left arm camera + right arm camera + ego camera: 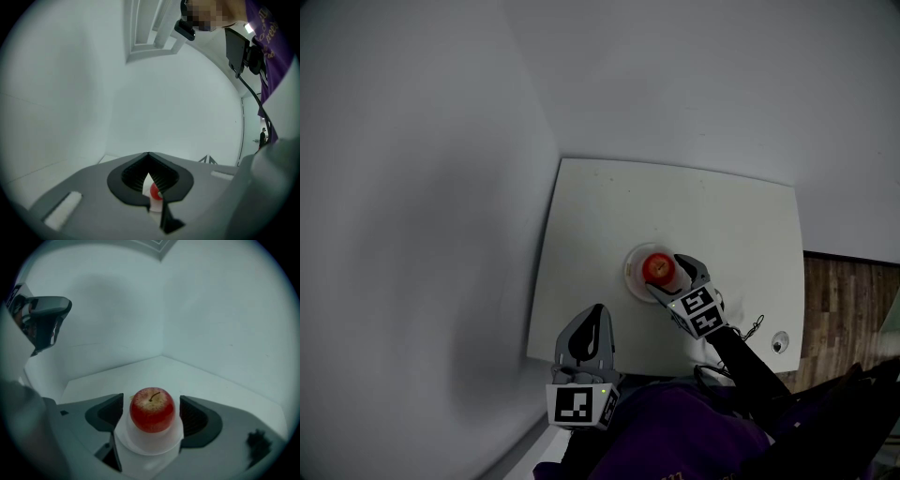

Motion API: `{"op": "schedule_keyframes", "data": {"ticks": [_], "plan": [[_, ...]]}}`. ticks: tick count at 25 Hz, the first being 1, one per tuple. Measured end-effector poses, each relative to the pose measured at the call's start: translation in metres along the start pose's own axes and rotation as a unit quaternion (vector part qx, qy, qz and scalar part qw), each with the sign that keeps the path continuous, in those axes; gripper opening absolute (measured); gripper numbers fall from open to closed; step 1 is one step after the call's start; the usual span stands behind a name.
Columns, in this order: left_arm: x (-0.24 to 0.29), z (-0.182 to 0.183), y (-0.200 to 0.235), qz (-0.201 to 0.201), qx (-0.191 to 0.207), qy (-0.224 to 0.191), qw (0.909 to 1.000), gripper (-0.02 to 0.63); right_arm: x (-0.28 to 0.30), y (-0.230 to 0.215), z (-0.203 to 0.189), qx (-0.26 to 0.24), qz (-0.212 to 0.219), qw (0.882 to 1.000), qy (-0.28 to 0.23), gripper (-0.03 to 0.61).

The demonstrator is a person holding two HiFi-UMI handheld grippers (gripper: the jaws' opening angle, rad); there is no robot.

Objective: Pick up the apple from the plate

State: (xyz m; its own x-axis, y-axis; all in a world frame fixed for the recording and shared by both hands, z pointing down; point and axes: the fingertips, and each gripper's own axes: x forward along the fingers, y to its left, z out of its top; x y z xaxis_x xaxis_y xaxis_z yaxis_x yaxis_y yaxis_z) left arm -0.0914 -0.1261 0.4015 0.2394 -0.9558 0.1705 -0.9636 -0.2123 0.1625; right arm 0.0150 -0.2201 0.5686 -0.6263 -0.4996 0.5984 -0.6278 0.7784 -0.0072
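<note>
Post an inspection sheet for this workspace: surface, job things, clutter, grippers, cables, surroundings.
Surface: white table, set into a corner.
Job's things: red apple sits stem up on a small white plate, not lifted.
Clutter: one small round object near the table's right edge; cannot tell what it is.
Grippers: right gripper has its jaws open on either side of the apple, with a gap showing on both sides. Left gripper is shut and empty, at the table's near edge.
Cables: thin dark cable loops on the table beside the right gripper.
Surroundings: plain white walls and wood floor to the right.
</note>
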Motion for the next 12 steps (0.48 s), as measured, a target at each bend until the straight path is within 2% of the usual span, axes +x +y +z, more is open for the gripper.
{"op": "schedule_keyframes", "data": {"ticks": [12], "plan": [[-0.003,0.0022,-0.0003,0.006,0.005,0.001,1.0,0.006,0.01,0.0015,-0.0071,-0.003,0.013,1.0,0.028,0.365]]}}
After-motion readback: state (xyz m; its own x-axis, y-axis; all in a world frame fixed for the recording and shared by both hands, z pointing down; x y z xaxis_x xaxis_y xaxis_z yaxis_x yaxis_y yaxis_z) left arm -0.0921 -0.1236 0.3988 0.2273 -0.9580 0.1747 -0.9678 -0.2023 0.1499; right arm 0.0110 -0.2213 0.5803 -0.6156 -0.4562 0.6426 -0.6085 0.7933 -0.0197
